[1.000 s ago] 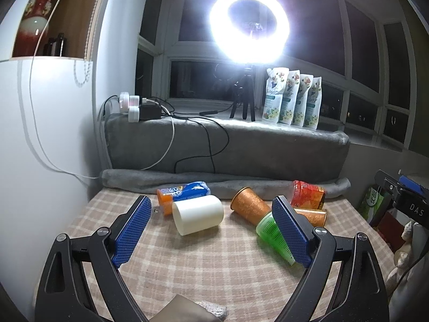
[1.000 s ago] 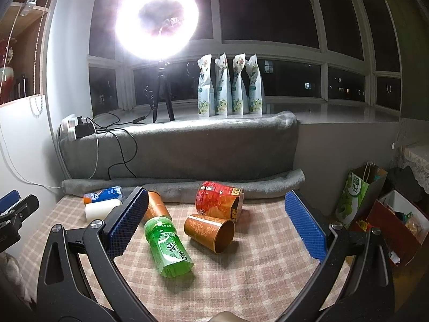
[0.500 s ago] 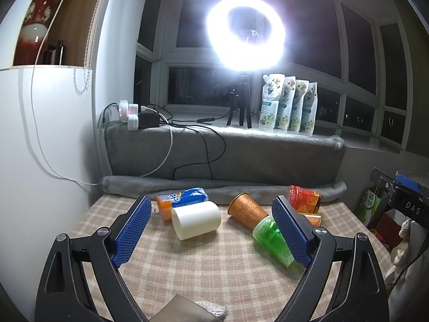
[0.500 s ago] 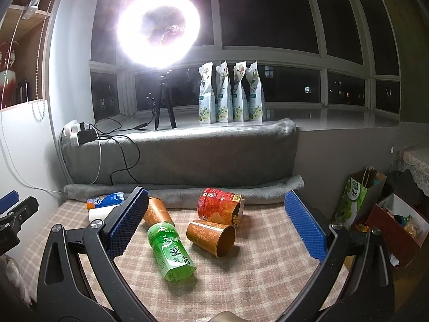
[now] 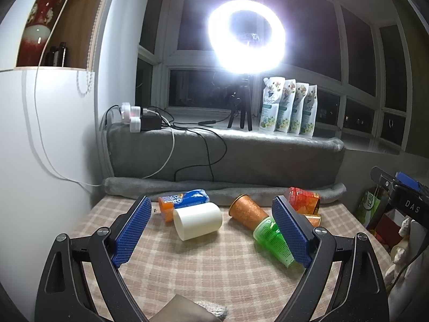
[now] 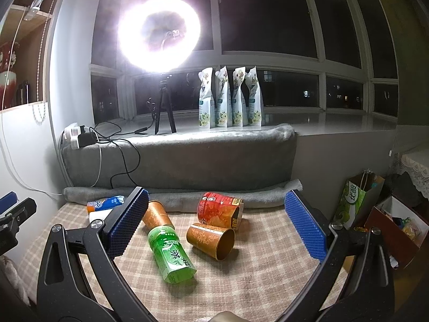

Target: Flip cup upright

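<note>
Both sets of jaws gaped wide, left gripper and right gripper gripping nothing. Lay tipped on its side on the checked counter: white cup, beside orange cup, green cup.

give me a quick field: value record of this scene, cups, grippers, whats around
surface: checked cloth
cups: six, all on their sides
white cup: left, mouth facing the camera
blue-orange cup: behind the white cup
green cup: middle, near
orange cups: one with its mouth toward the camera, one behind the green cup
red cup: at the back
left gripper: open, empty
right gripper: open, empty
behind: ring light, four pouches on the sill
</note>
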Available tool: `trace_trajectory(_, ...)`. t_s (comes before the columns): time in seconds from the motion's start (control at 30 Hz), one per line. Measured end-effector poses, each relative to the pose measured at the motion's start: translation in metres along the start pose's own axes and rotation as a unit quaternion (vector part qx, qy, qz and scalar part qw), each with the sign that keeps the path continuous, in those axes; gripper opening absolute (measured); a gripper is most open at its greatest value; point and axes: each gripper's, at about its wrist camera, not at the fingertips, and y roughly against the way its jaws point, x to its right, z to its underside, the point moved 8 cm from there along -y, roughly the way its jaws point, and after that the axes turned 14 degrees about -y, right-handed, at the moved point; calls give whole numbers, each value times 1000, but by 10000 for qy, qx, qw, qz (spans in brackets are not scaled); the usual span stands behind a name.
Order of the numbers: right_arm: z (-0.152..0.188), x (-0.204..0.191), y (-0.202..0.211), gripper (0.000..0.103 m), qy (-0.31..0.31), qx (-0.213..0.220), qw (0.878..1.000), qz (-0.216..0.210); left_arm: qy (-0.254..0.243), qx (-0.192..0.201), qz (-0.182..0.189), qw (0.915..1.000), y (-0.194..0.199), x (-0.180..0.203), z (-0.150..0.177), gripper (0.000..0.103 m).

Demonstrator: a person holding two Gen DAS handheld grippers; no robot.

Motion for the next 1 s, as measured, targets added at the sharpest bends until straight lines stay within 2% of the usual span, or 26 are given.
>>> trace_trajectory(0.63,5,-7,-14,103,99,-150,9998,-9,39,-51,-5,10000,-6,-5,4,92)
trace_trajectory(1.0,15,-18,-47,103,298,-535,9979,-216,88,-158,-59,9998,-14,-12,13,92)
